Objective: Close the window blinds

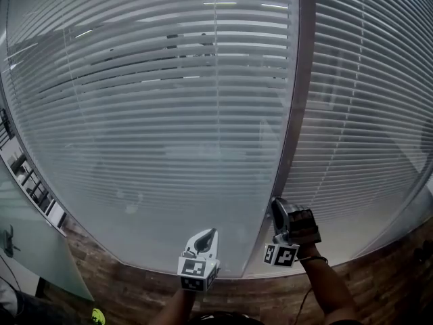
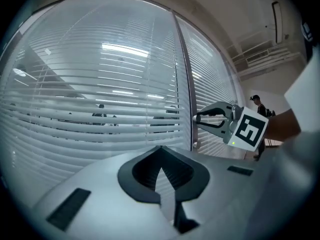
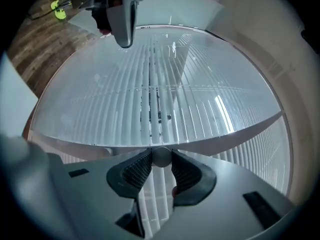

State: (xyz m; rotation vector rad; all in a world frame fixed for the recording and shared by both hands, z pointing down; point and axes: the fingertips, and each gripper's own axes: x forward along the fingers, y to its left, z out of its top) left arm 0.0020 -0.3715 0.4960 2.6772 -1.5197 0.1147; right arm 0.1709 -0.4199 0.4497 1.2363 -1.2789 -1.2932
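Observation:
Two panels of white slatted blinds (image 1: 169, 100) sit behind glass, their slats tilted partly open so the room behind shows through. A grey upright frame post (image 1: 298, 100) divides them. My right gripper (image 1: 276, 207) is at the foot of that post, shut on a small round grey knob (image 3: 161, 156) held between its ribbed pads (image 3: 137, 169). It also shows in the left gripper view, with the right gripper (image 2: 197, 118) tip-on to the post. My left gripper (image 1: 210, 235) hangs a little left and lower, before the glass. In its own view the left gripper (image 2: 160, 151) is shut with nothing in it.
Wood-pattern floor (image 1: 135, 290) runs along the base of the glass. A frosted glass panel (image 1: 37, 249) stands at the lower left. A person (image 2: 259, 106) stands far off to the right. The second blind panel (image 1: 365, 114) fills the right side.

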